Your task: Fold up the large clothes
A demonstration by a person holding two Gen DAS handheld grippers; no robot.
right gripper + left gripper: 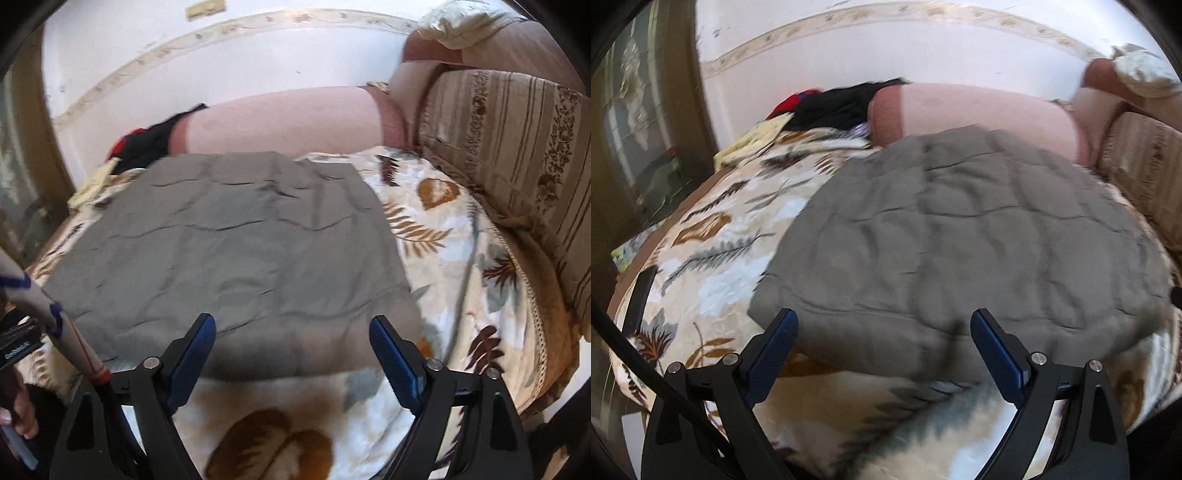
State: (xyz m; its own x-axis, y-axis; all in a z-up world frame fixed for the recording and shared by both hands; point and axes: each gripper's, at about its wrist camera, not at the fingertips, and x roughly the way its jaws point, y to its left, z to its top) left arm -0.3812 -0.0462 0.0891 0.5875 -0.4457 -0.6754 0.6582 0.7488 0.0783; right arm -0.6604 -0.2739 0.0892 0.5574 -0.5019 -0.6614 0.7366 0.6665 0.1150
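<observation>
Left gripper (882, 325): fingers spread wide, nothing between the blue pads; hangs above the near edge of the grey cloth, over its near-left corner.
Right gripper (291, 328): fingers likewise wide apart and holding nothing; hangs above the near edge of the cloth, toward its near-right corner.
Grey quilted cloth (960, 236): spread flat in a folded rectangle on the bed, stitched in a puffy pattern with shallow creases; far edge close against the pink bolster, near edge short of the bed's front edge; seen again from the right wrist (229, 240), where the right edge runs straight and leaves a wide strip of bedspread bare toward the sofa back.
Bedspread (713, 236): cream with brown and grey leaf print; covers the bed beneath the cloth, showing on the left side, the right side and along the front edge.
Pink bolster (979, 110): lies along the far edge of the bed, against the white wall.
Dark clothes pile (834, 107): black with a red piece, at the far-left corner, touching the bolster's left end.
Striped floral cushion back (509, 147): upright along the right side of the bed.
Sharpness: both views blurred, fine detail of the cloth edges hard to make out.
</observation>
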